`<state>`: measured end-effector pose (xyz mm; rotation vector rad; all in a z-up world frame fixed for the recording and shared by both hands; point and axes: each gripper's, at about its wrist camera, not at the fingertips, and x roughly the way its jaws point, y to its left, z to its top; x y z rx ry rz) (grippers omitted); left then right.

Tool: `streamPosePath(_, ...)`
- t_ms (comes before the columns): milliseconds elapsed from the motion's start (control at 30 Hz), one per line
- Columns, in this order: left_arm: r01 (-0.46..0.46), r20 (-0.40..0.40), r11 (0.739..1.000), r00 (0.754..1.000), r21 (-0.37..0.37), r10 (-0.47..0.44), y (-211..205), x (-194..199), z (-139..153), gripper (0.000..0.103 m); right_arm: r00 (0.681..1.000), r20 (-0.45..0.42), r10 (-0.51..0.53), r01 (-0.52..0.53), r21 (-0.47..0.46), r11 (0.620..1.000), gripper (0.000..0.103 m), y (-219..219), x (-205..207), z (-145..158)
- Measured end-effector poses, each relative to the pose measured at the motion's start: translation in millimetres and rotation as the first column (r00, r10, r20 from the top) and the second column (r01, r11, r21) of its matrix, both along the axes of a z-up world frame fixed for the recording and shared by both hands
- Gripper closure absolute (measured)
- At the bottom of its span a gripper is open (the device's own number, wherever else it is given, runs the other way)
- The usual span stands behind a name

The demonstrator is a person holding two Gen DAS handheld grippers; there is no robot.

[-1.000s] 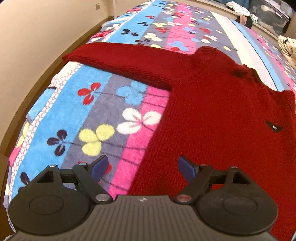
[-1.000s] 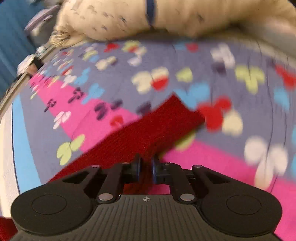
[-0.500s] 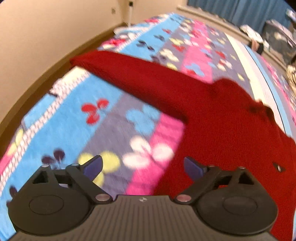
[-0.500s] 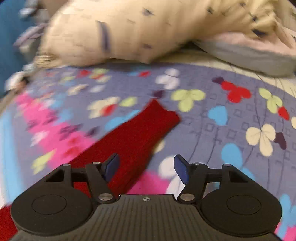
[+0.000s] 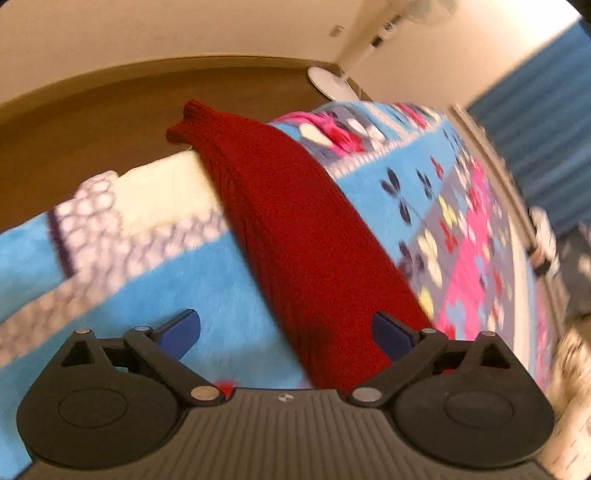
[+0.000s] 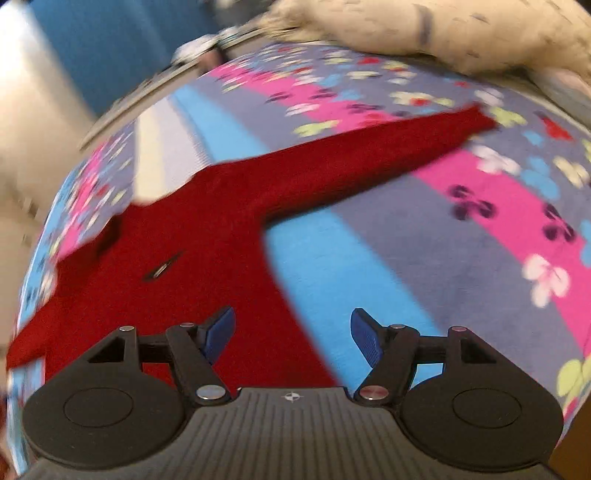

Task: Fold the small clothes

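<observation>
A red knit sweater lies spread flat on a flowered blanket. In the left wrist view one sleeve (image 5: pixel 295 221) runs up from between my fingers to the bed's edge, its cuff hanging over the side. My left gripper (image 5: pixel 286 332) is open and empty above the sleeve's lower part. In the right wrist view the sweater's body (image 6: pixel 177 266) fills the left, with the other sleeve (image 6: pixel 369 155) stretched out to the upper right. My right gripper (image 6: pixel 291 332) is open and empty over the body's right edge.
The blanket (image 6: pixel 443 240) has blue, grey and pink stripes. A cream pillow (image 6: pixel 461 33) lies at the far edge in the right wrist view. Brown floor (image 5: pixel 92 122) and a white fan base (image 5: pixel 328 81) lie beyond the bed's edge. Blue curtains (image 5: pixel 546 122) hang at the right.
My right gripper has let go of the sleeve, opened and drawn back over the sweater's body. My left gripper has swung left from the body towards the other sleeve and the bed's edge.
</observation>
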<state>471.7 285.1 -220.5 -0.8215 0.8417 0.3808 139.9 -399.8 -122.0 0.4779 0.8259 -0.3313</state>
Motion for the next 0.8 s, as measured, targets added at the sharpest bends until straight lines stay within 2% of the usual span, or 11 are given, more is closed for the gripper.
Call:
streamPosePath(100,-0.016,0.059,0.999,0.998,-0.036,0.018,17,21,1,0.003,0.996,-0.006,0.084,-0.084,-0.048,0.995,0.032,34,10,11)
streamPosePath(167,-0.028,0.077,0.998,0.996,-0.062,0.032,30,34,0,0.009,0.992,-0.008,0.123,-0.123,-0.062,0.990,0.032,49,17,16)
streamPosePath(200,-0.051,0.054,0.998,0.997,-0.048,0.054,37,42,-2,0.033,0.990,-0.013,0.143,-0.143,-0.067,0.987,0.032,58,21,18)
streamPosePath(233,-0.062,0.026,0.997,0.998,-0.037,0.063,42,47,-3,0.086,0.987,-0.019,0.157,-0.158,-0.075,0.985,0.032,64,25,19)
streamPosePath(267,-0.058,-0.020,0.997,0.998,-0.041,0.057,51,52,-6,0.088,0.986,-0.017,0.168,-0.168,-0.083,0.982,0.032,70,27,21)
streamPosePath(367,-0.161,0.033,0.981,0.986,-0.107,0.165,68,18,4,0.088,0.979,0.009,0.202,-0.201,-0.095,0.975,0.033,87,32,29)
streamPosePath(500,-0.112,0.037,0.992,0.993,-0.052,0.114,70,-1,3,0.088,0.971,0.025,0.238,-0.235,-0.076,0.969,0.033,95,39,26)
streamPosePath(600,-0.087,0.033,0.996,0.996,0.020,0.086,58,6,11,0.087,0.978,-0.002,0.210,-0.210,-0.024,0.977,0.035,91,42,16)
streamPosePath(667,-0.077,0.048,0.994,0.996,0.076,0.073,44,14,28,0.087,0.981,0.005,0.193,-0.193,-0.004,0.981,0.035,87,38,15)
streamPosePath(733,-0.027,0.093,0.983,0.996,0.184,0.010,11,21,59,0.087,0.982,0.012,0.191,-0.191,-0.013,0.982,0.035,81,32,15)
streamPosePath(800,0.051,0.166,0.958,0.981,0.283,-0.101,-37,28,95,0.087,0.983,0.016,0.184,-0.183,-0.015,0.983,0.035,76,29,13)
